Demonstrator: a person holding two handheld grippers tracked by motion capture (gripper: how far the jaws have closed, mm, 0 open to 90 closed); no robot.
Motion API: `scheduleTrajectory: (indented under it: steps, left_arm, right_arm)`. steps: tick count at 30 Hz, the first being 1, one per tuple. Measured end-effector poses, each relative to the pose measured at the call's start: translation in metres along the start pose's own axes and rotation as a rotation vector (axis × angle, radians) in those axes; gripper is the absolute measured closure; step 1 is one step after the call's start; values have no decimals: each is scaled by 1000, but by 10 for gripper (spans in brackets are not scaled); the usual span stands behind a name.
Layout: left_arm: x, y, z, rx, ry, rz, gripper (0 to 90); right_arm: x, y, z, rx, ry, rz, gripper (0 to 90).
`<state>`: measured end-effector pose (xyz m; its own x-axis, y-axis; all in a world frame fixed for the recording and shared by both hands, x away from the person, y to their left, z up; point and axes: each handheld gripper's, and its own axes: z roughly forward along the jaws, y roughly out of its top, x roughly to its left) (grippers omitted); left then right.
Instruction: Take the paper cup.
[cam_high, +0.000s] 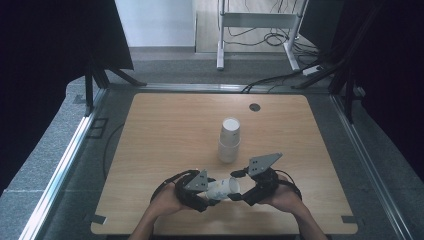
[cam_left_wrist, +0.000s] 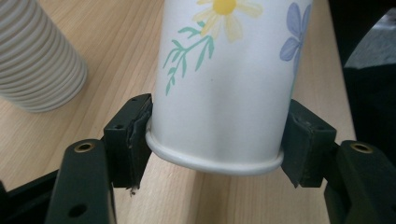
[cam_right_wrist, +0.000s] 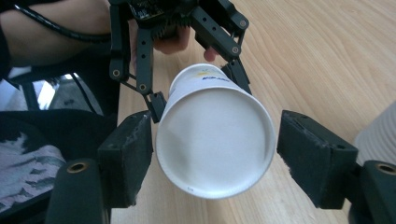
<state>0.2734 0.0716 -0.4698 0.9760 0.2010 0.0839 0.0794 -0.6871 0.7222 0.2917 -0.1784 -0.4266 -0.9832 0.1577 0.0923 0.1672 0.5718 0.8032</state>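
You hold one flowered cup between both grippers, near the table's front edge.

Your left gripper (cam_left_wrist: 215, 140) is clamped on the rim end of the flowered paper cup (cam_left_wrist: 224, 88), which lies on its side just above the wooden table (cam_high: 165, 125). Your right gripper (cam_right_wrist: 215, 158) stands wide around the cup's closed base, its jaws not clearly touching. The stack of cups (cam_high: 229, 141) stands upright just beyond. This looks like a hand-over; next, close the right jaws gently so the thin wall doesn't crush.

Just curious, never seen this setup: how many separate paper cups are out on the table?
1 loose flowered cup, held on its side between the two grippers near the table's front edge. Behind it stands a nested stack of cups at mid-table; how many are in it I cannot tell.
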Motion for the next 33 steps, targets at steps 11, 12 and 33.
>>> scheduleTrajectory:
  steps: [11,12,33]
  left_arm:
    - [2,18,-3,115,28,72,334]
    - [2,20,-3,130,30,78,335]
    - [-4,50,2,362,79,225,332]
  right_arm:
    - [4,4,-3,122,-53,-54,214]
    - [5,5,-4,133,-59,-61,213]
    - [7,20,21,384,-69,-130,229]
